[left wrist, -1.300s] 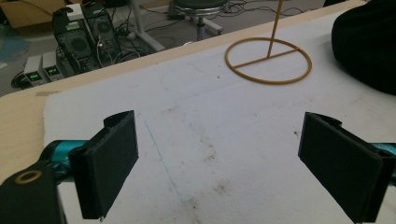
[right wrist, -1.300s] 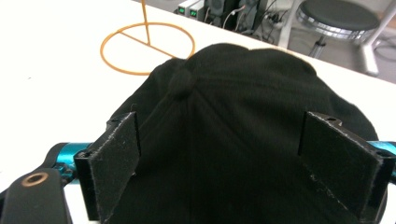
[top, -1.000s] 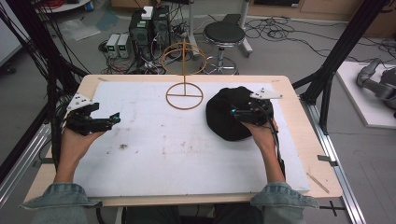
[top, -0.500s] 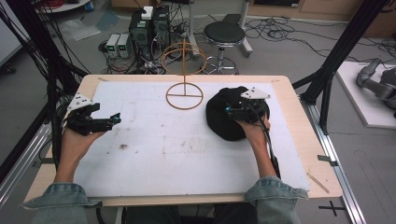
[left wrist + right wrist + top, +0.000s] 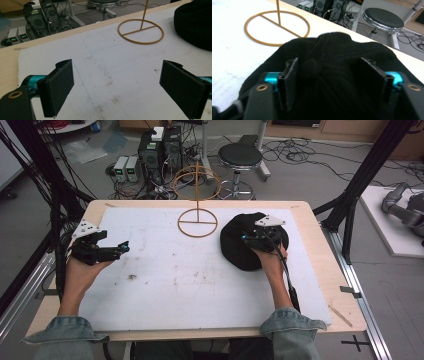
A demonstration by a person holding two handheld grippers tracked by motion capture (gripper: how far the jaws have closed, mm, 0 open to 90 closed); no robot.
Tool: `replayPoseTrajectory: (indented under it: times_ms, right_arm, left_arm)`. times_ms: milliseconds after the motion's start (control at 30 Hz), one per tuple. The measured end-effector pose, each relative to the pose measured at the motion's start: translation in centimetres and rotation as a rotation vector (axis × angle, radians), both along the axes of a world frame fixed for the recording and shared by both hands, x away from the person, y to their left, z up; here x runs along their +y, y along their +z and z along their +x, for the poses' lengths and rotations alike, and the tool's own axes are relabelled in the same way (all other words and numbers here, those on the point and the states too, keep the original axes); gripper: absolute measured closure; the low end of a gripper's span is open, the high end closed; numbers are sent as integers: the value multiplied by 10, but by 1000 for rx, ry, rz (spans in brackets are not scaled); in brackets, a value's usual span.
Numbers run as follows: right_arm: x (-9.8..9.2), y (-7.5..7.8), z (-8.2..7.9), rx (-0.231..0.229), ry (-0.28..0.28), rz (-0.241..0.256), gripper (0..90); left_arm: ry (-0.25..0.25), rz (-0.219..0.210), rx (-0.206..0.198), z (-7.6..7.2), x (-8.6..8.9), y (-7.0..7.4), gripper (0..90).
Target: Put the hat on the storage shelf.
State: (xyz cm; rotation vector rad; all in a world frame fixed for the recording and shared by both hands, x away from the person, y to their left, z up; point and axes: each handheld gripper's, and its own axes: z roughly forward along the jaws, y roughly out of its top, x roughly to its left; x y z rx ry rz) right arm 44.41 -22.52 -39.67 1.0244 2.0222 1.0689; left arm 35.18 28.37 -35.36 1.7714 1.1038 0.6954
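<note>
A black knitted hat [image 5: 234, 251] lies on the right side of the white mat [image 5: 175, 285]. My right gripper [image 5: 250, 239] rests on top of it, open, its jaws straddling a raised fold of the crown [image 5: 329, 50]. In the right gripper view both pads [image 5: 291, 75] press into the fabric without pinching it. A gold wire stand [image 5: 198, 223], a ring base with an upright rod, sits at the mat's far middle, left of the hat. My left gripper [image 5: 122, 249] hovers open over the mat's left side, nothing between its pads [image 5: 59, 87]. The stand [image 5: 140, 31] and hat [image 5: 195, 22] lie beyond it.
The mat covers a wooden table [image 5: 320, 270] with a bare rim. Behind the far edge are a black stool [image 5: 240, 156], computer boxes [image 5: 160, 145] and floor cables. Black frame posts [image 5: 360, 185] rise at both sides.
My right gripper has slid left and slightly farther across the hat onto its crown. The left gripper has stayed where it was.
</note>
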Motion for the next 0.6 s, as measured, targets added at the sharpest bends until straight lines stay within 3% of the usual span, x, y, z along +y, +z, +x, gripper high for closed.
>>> replayPoseTrajectory:
  times_ms: [133, 400, 600]
  right_arm:
    - [0, -2, 1, 12, 5, -9, 496]
    - [0, -1, 1, -1, 4, -16, 627]
    - [-3, 9, -3, -28, -21, 39, 691]
  left_arm:
    - [-1, -1, 0, 0, 1, 0, 126]
    - [2, -4, -5, -1, 3, 1, 127]
    - [1, -5, -5, -1, 3, 1, 127]
